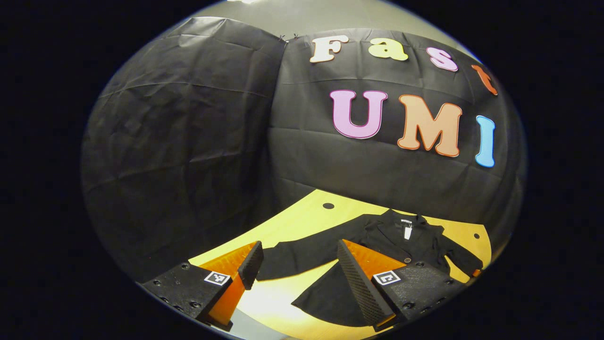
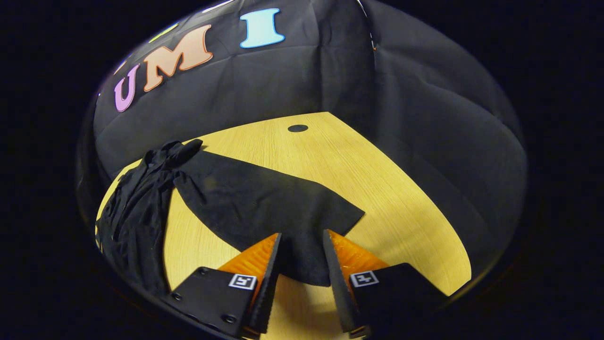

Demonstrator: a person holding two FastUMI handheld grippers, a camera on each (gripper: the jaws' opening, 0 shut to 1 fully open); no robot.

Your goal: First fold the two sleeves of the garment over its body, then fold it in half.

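A black garment (image 1: 406, 241) lies spread flat on the wooden desk (image 2: 377, 189), sleeves (image 2: 264, 198) out. The left hand-held gripper (image 1: 297, 267) hovers with fingers apart near one sleeve; the right hand-held gripper (image 2: 300, 250) hovers likewise, fingers apart over the other sleeve's end

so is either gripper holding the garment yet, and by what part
Nothing is held. Both hand-held grippers are open: the left hangs over a spread sleeve of the garment, the right straddles the other sleeve's cuff without closing on it.
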